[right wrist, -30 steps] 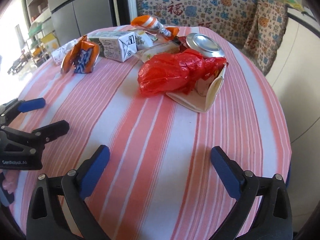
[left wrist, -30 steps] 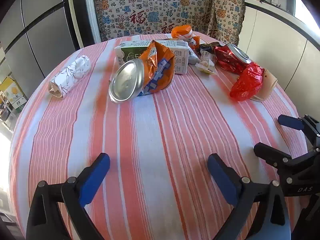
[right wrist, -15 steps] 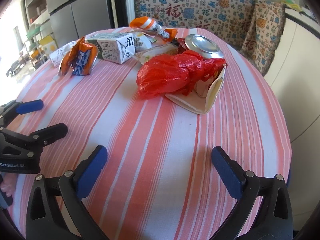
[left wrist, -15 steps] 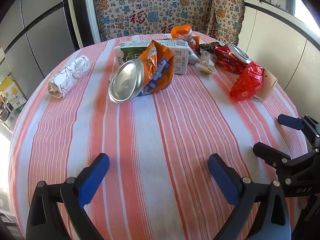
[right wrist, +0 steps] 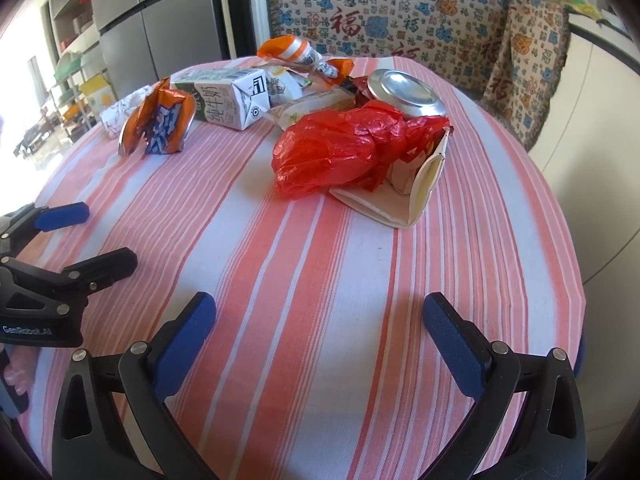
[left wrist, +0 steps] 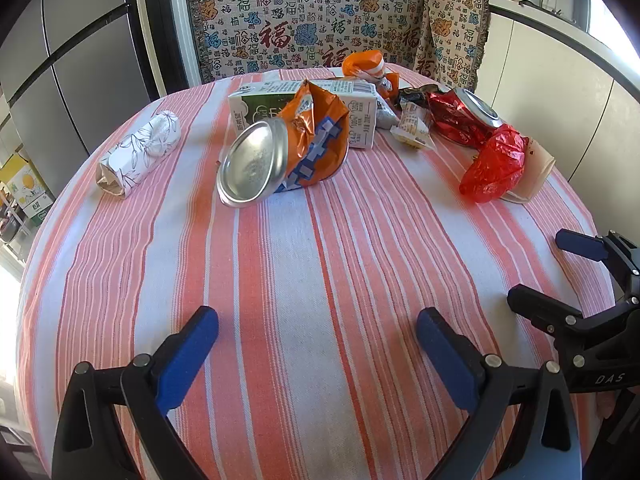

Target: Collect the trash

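1. A round table (left wrist: pixel 304 264) wears a cloth with pink and white stripes.
2. The left gripper (left wrist: pixel 316 340) hangs over the near part of the table. Its blue fingers (left wrist: pixel 188 356) are wide apart, so it is open. It holds nothing.
3. The right gripper (right wrist: pixel 320 336) hangs over the near part of the table too. Its blue fingers (right wrist: pixel 184 340) are also wide apart. It is open and holds nothing.
4. The two grippers are side by side. Each one shows at the edge of the other's view.
5. The trash sits on the far half of the table, well apart from both grippers.
6. A squashed orange can (left wrist: pixel 288 152) lies on its side. Its shiny round end faces the left gripper.
7. Just behind the can lies a milk box (left wrist: pixel 360 116), green and white. The can looks like it touches the box.
8. A roll of paper (left wrist: pixel 138 152) with a leaf print lies alone, off to the left of the can.
9. A red plastic bag (right wrist: pixel 344 152) is scrunched up. It rests on a flattened paper cup (right wrist: pixel 404 196).
10. A squashed red can (left wrist: pixel 464 116) sits just behind the red bag, with its shiny end up.
11. An orange wrapper (right wrist: pixel 296 54) lies at the back, behind the milk box.
12. Some small wrappers (left wrist: pixel 412 128) lie between the milk box and the red can.
13. Behind the table hangs a patterned cloth (left wrist: pixel 320 24) with red writing on it.
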Motion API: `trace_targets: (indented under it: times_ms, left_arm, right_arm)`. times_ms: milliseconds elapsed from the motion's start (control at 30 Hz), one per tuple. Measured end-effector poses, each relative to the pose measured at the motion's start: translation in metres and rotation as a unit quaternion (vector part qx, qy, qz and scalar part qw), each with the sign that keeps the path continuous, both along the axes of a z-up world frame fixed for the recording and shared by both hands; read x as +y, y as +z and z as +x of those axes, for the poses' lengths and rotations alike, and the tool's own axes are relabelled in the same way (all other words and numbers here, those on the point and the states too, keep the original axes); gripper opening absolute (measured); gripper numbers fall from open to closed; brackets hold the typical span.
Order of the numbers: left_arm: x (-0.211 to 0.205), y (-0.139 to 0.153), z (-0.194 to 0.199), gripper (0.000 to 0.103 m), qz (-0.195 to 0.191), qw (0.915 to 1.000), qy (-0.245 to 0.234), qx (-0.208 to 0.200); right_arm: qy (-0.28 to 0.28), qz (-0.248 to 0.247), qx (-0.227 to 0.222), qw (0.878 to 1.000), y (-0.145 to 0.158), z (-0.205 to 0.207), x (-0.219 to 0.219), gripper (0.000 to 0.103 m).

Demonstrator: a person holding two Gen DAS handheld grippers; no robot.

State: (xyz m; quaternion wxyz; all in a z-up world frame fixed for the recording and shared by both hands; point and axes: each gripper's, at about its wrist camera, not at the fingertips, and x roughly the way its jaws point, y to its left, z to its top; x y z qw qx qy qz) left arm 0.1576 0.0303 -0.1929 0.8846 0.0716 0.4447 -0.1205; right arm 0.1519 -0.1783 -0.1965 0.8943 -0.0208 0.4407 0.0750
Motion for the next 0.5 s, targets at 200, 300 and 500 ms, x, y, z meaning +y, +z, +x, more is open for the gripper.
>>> trace_targets:
  times_ms: [200,300,500]
  left_arm:
    - [-0.0001,0.0000,0.0000,0.102,0.000,1.0000,0.000,0.000]
    - [-0.0002,-0.0001,0.0000,0.102,0.000,1.0000,0.000,0.000]
    - [0.0037,0.0024,-0.0023,0.101,-0.013,0.9999,0.001,-0.001]
  right_arm:
    - [0.000,0.000,0.000,1.000,0.0000,0.0001,0.0001,0.103]
    - [0.000,0.001,0.000,1.000,-0.0001,0.0001,0.0000,0.103]
    - [0.001,0.001,0.000,1.000,-0.0002,0.0003,0.0001,0.103]
